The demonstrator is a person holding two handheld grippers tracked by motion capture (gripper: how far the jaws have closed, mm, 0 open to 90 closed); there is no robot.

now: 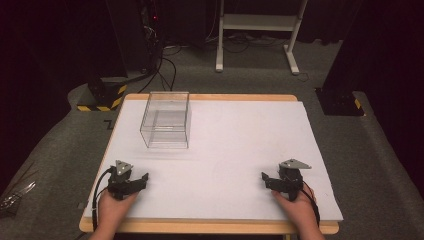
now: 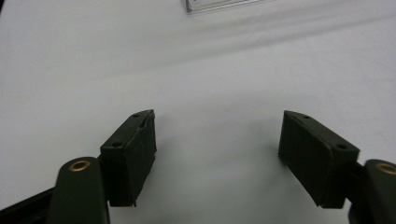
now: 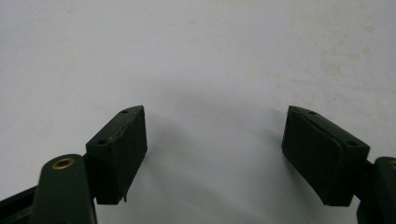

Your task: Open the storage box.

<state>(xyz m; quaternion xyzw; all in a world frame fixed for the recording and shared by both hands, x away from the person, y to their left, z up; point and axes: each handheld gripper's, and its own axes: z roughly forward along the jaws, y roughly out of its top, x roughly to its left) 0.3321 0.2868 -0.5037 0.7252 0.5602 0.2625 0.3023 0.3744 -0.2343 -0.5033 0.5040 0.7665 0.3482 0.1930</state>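
A clear plastic box [image 1: 166, 120] stands upright on the white table [image 1: 235, 145], towards the back left. Its lower edge [image 2: 219, 4] peeks in at the top of the left gripper view. My left gripper [image 1: 142, 180] rests near the front left edge, held by a hand, pointing right. Its jaws stand wide apart over bare white surface [image 2: 217, 130], with nothing between them. My right gripper [image 1: 265, 178] rests near the front right edge, pointing left. It is open too [image 3: 215, 130], holding nothing.
The table has a wooden rim [image 1: 210, 97]. Beyond it lie grey carpet, a white desk frame [image 1: 260, 30], cables [image 1: 165, 65] and a yellow-black striped base [image 1: 102, 100]. Metal tools [image 1: 15, 195] lie on the floor at the left.
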